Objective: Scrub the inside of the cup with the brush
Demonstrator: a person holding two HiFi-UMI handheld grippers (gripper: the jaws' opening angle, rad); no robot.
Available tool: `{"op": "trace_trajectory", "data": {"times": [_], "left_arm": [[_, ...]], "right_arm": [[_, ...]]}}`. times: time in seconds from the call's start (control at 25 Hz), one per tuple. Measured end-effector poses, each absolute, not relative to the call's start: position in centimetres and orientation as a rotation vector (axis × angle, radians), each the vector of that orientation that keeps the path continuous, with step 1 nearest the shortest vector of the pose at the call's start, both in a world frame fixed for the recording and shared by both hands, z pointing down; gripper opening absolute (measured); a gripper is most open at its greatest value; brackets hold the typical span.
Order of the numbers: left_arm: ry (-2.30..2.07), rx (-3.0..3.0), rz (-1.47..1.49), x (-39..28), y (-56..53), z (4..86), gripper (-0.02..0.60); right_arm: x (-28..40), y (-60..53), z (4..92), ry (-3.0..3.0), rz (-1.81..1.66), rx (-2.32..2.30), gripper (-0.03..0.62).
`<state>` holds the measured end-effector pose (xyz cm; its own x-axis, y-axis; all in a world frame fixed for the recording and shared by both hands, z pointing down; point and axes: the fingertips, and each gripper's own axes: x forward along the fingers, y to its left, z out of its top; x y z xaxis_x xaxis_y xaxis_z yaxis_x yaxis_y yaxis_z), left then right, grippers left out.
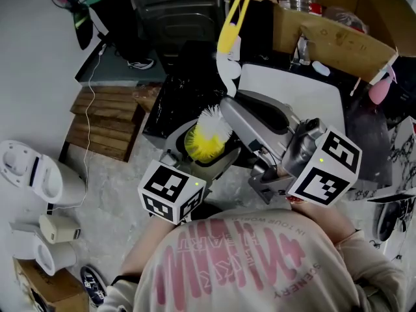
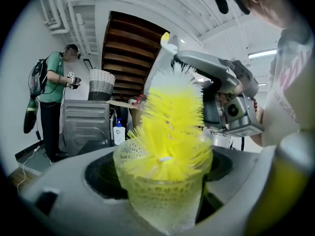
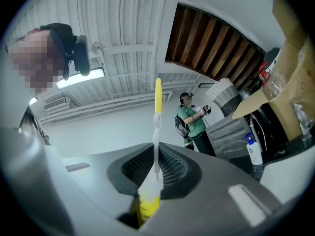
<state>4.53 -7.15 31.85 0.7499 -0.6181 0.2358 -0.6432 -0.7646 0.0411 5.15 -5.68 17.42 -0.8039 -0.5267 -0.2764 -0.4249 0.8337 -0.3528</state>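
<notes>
A clear, ribbed plastic cup [image 2: 165,193] sits between the jaws of my left gripper [image 2: 162,181], which is shut on it. In the head view the cup [image 1: 218,162] shows just beyond the left gripper [image 1: 198,160]. The brush's yellow and white bristle head [image 1: 208,135] is pushed into the cup's mouth, and bristles [image 2: 172,122] spread over the rim. My right gripper [image 1: 229,108] is shut on the brush's white handle [image 3: 155,132], which rises to a yellow loop [image 1: 234,18]. The right gripper [image 3: 150,183] reaches in from the right, above the cup.
A cardboard box [image 1: 338,34] with bottles stands at the back right, beside a white board [image 1: 292,86]. Wooden pallets [image 1: 107,122] lie at the left, with white appliances [image 1: 32,174] on the floor. A person in green [image 2: 51,92] stands beyond a grey machine [image 2: 86,122].
</notes>
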Motion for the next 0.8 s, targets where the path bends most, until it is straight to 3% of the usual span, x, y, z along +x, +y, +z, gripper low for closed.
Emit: {"op": "trace_trajectory", "data": {"times": [0.8], "left_arm": [[-1.038, 2.853, 0.297, 4.7, -6.8, 30.9, 0.411]], "right_arm": [[2.0, -3.9, 21.1, 2.922, -0.355, -0.659, 0.043]]}}
